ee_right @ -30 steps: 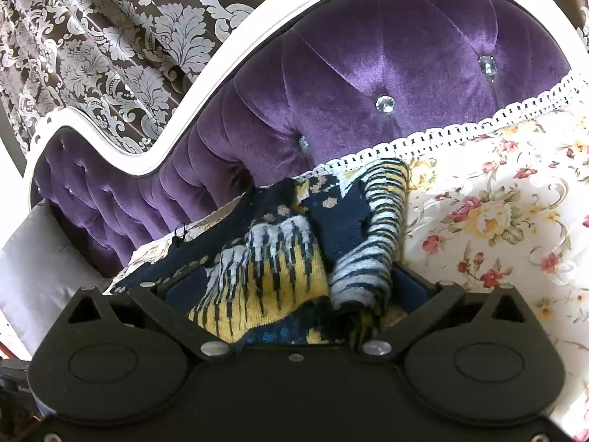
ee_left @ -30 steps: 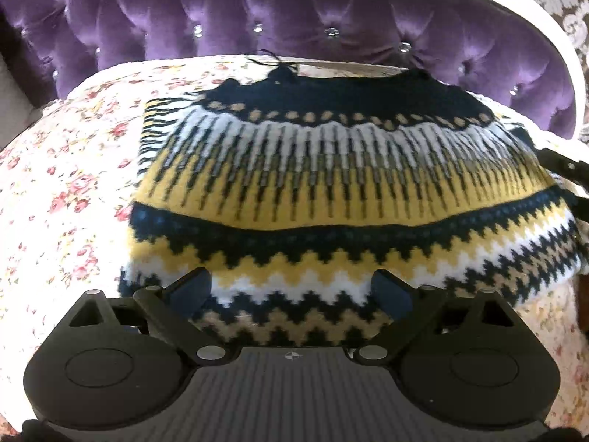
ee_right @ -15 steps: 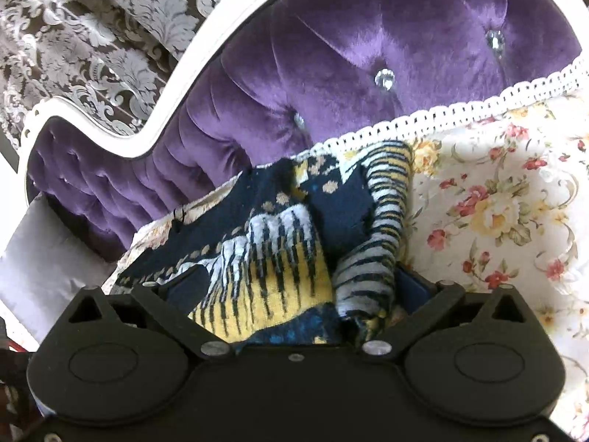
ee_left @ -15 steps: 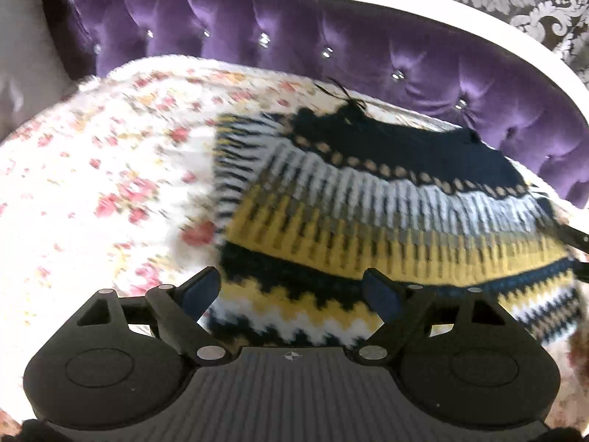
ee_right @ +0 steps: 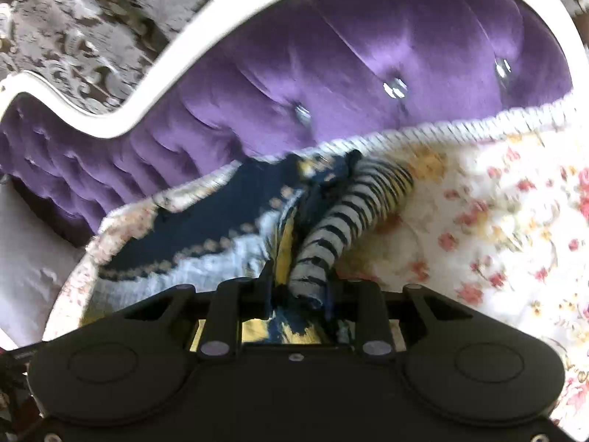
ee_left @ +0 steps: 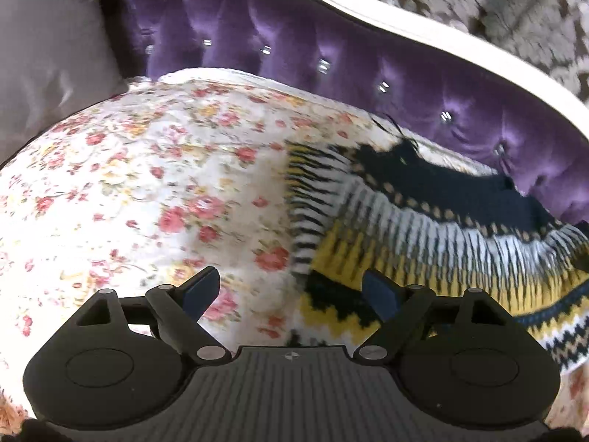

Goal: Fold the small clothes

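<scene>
1. The patterned knit sweater lies on the floral bedspread, filling the right half of the left wrist frame, its navy neckline toward the upper right beside the purple tufted headboard. One striped cuff edge shows at frame centre. In the right wrist frame the same sweater runs from the centre to the lower left, with a striped sleeve bunched into a roll at the middle.

2. The right gripper is clenched on that striped sleeve and the layers beside it; the cloth is pinched tight between its jaws at the lower centre of the frame.

3. The left gripper is released, jaws wide apart. It sits at the sweater's left lower corner: the right-hand finger overlaps the yellow and black hem, the left-hand finger is over bare bedspread. It grips nothing.

4. Judged risks from here:
   - The right grasp appears to take in several layers, not the sleeve alone. Pulling it across could drag the body along and skew the fold.
   - With the left gripper holding nothing, the sweater has no anchor; it may slide over the bedspread instead of creasing.
   - If the left gripper closes where it is, it could catch bedspread with the hem.
   - Both views are motion-blurred, so exact edges are hard to tell.

5. Beyond the headboard's white frame, damask wallpaper fills the upper left.
</scene>
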Demonstrator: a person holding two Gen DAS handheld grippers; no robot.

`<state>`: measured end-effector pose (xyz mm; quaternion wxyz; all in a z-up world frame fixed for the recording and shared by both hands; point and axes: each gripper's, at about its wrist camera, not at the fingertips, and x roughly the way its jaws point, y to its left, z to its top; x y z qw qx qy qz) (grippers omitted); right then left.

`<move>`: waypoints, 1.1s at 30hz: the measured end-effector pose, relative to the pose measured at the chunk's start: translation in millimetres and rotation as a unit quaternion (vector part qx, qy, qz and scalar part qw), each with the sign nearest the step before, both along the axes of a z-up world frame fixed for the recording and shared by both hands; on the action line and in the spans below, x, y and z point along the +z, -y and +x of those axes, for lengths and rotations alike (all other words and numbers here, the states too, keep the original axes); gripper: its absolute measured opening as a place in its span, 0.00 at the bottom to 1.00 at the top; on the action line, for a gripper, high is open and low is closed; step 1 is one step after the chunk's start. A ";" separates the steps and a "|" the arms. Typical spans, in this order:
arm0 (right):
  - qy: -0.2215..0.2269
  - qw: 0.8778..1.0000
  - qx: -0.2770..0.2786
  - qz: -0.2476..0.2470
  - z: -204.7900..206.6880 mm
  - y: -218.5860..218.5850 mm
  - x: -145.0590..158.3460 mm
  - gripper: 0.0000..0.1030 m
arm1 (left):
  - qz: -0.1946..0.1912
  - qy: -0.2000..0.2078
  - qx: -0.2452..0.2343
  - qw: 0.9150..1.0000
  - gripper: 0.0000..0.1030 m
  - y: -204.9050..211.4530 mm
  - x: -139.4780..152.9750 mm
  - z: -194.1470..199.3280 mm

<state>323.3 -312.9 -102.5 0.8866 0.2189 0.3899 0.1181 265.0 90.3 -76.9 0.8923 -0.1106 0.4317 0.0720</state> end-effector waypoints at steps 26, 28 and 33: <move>0.048 0.984 0.169 -0.009 11.0 -256.0 4.1 0.44 | -0.040 0.018 0.057 0.997 0.82 -81.3 8.5 -14.0; 0.072 0.983 0.168 -0.011 1.9 -251.6 11.3 0.61 | -0.050 0.024 0.051 0.997 0.82 -81.5 9.2 -13.0; 0.172 0.968 0.149 -0.107 -46.4 -247.5 34.1 0.93 | -0.085 0.039 0.027 0.995 0.82 -74.6 8.9 -9.7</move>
